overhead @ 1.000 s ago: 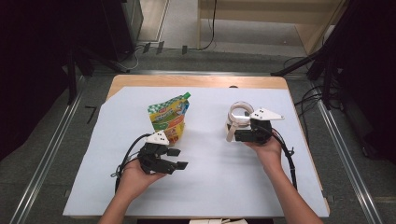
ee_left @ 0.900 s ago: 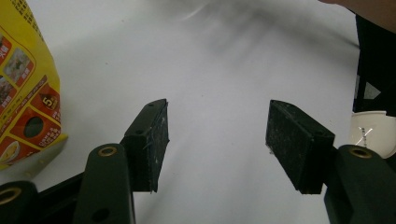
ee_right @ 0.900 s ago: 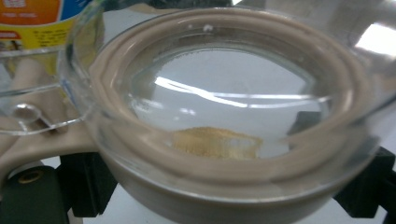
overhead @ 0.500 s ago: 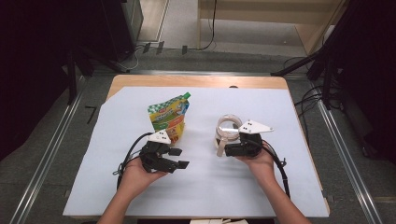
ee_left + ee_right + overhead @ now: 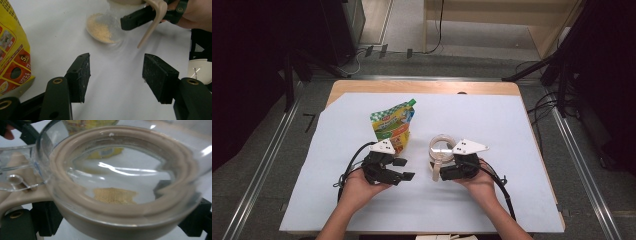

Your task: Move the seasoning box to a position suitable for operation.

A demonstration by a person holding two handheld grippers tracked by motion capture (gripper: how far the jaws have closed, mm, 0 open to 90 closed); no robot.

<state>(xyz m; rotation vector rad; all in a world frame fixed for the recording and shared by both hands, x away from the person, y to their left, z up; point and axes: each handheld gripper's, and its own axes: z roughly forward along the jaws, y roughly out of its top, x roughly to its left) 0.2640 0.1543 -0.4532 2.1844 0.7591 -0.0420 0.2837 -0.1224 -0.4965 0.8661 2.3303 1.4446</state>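
We are gripping the clear jar (image 5: pixel 441 148) in our right gripper (image 5: pixel 447 172), its beige rim at the jaws, holding it above the white-covered counter (image 5: pixel 512 130); our left gripper (image 5: pixel 402 169) is resting wide with nothing between, beside the yellow pouch (image 5: pixel 393 125)

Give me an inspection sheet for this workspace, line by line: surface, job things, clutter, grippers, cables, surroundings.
Surface: white sheet on a wooden table.
Job's things: clear jar with beige rim, tan granules inside; yellow pouch lying beside it.
Clutter: nothing seen.
Grippers: left gripper open, nothing between the jaws; right gripper shut on the jar.
Cables: black cable trailing from the right gripper; more on the floor.
Surroundings: grey floor, metal rails, dark stands.
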